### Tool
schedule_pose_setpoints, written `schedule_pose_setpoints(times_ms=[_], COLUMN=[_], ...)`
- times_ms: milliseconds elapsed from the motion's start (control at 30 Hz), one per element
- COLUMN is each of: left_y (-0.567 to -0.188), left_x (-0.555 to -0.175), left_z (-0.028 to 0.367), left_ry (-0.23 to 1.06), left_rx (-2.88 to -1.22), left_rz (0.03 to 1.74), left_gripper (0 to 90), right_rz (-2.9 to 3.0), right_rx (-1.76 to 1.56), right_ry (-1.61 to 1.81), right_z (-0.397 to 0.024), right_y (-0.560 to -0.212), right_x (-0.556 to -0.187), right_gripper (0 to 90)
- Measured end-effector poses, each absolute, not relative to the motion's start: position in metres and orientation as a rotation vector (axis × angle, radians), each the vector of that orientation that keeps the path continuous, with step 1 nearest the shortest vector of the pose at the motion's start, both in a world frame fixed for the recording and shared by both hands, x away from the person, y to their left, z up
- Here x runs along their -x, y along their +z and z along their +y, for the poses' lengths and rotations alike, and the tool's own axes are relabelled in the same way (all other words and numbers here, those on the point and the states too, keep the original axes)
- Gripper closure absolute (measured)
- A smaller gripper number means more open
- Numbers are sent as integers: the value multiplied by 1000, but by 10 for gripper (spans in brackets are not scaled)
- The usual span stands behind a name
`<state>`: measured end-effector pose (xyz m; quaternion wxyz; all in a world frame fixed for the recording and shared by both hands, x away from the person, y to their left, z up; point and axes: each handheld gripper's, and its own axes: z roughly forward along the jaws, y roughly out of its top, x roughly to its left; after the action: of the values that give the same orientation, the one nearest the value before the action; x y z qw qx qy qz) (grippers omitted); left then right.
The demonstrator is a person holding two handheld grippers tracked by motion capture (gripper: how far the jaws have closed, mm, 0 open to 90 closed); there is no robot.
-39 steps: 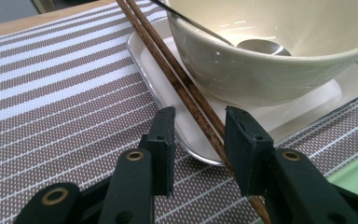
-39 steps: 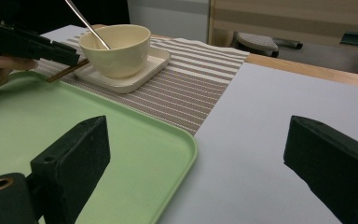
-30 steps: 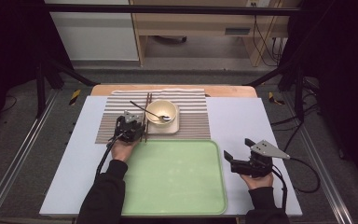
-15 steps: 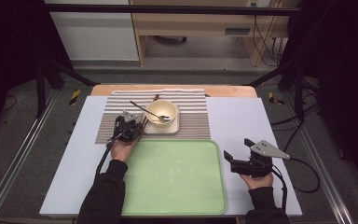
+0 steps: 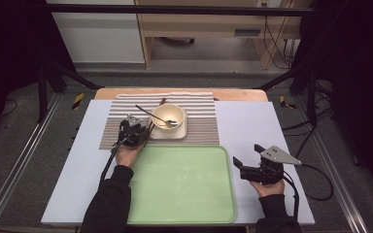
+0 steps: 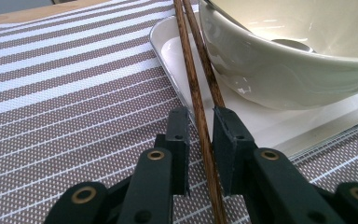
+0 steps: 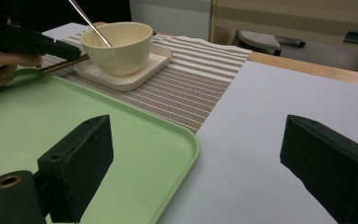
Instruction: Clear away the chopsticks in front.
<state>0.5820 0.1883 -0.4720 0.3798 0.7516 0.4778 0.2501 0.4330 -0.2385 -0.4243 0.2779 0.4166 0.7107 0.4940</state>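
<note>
A pair of brown chopsticks (image 6: 198,102) lies on the striped placemat (image 5: 199,116), leaning against the white square plate (image 6: 270,126) beside the cream bowl (image 5: 168,116). A metal spoon (image 5: 150,114) rests in that bowl. My left gripper (image 5: 144,132) sits low on the mat with the chopsticks between its jaws. Those jaws have just been opening, and a thin gap shows beside the sticks in the left gripper view (image 6: 200,116). My right gripper (image 5: 246,156) stands open and holds nothing, right of the green tray (image 5: 184,179).
The tray takes up the front middle of the white board (image 5: 252,126). The bowl (image 7: 119,46) and plate (image 7: 154,58) stand just behind the tray's far edge. A wooden table edge (image 5: 233,94) runs behind the mat, with black frame legs on both sides.
The chopsticks' far ends have swung a little right, toward the bowl. Both hands have kept their places.
</note>
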Motion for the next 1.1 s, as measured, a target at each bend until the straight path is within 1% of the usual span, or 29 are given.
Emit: schedule_pose_setpoints(times_ms=[67,200,667,1100], left_y=[-472,-472,-472,-466], left_x=[-582,-582,-582,-579], left_z=[188,187,188,193], left_ry=[636,630,632,666], left_rx=[-1918,-1916,-1879,-1857], left_rz=[1220,1216,1242,1235], left_gripper=[800,828,850,854], right_rz=[1908,1911,1913,1916], right_rx=[-1118,-1117,-1115,-1116], right_ry=[1325,1324,1323,1322], right_z=[-238,-238,-238,-238], right_y=[-424,-424,-425,-425], right_x=[-433,-433,-433,-433], right_gripper=[97,100,105,107])
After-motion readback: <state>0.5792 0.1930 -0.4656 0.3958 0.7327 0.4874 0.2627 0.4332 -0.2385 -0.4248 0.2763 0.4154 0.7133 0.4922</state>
